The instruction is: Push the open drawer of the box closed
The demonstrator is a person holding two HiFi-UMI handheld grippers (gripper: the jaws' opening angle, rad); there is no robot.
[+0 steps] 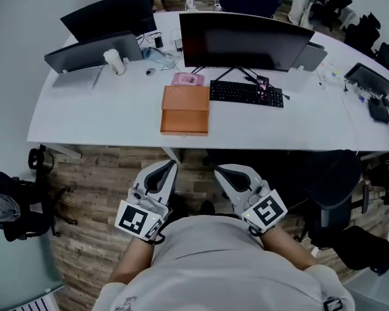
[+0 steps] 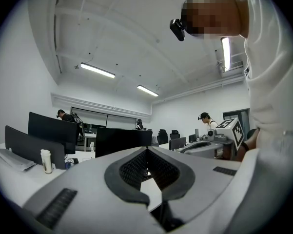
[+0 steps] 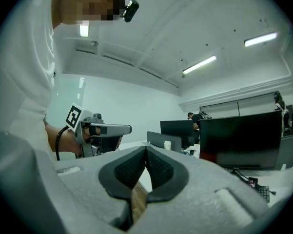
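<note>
An orange-brown box [image 1: 185,100] stands on the white desk [image 1: 103,118] just left of the keyboard. Its drawer [image 1: 184,123] sticks out toward the desk's front edge. Both grippers hang low in front of the person's body, short of the desk and well apart from the box. My left gripper [image 1: 170,166] [image 2: 147,149] is shut with nothing between its pads. My right gripper [image 1: 219,169] [image 3: 146,147] is shut and empty too. Each gripper view looks up at the ceiling and across the desk, and neither shows the box clearly.
Behind the box are a pink item [image 1: 187,79], a black keyboard [image 1: 246,93] and a large monitor [image 1: 243,41]. A cup [image 1: 114,61] and a laptop [image 1: 94,52] sit at the left. A dark office chair [image 1: 340,186] stands at the right, over the wooden floor [image 1: 97,186].
</note>
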